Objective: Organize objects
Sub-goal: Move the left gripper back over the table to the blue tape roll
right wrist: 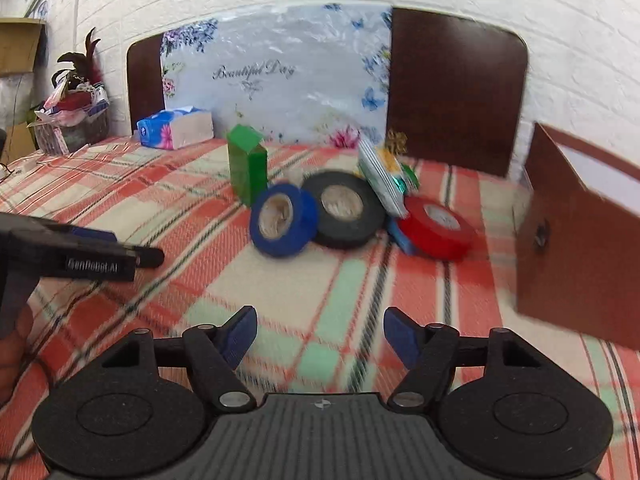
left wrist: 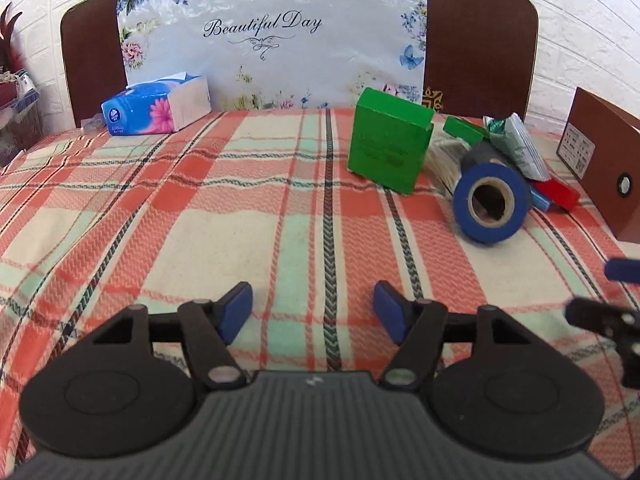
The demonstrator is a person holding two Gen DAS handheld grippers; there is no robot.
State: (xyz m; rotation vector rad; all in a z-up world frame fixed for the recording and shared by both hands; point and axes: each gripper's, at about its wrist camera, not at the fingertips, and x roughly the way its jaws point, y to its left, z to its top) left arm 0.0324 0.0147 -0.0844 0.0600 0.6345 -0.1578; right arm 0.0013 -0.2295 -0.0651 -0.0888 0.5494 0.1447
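Both the left tool and the right tool hover with fingers spread wide and empty over the plaid worktop. The blue tape roll, black tape roll, red tape roll and green box lie clustered far right beside the brown box. The right tool would best approach the blue roll squarely, straddling its rim; readable writing includes "Beautiful Day" on the floral bag.
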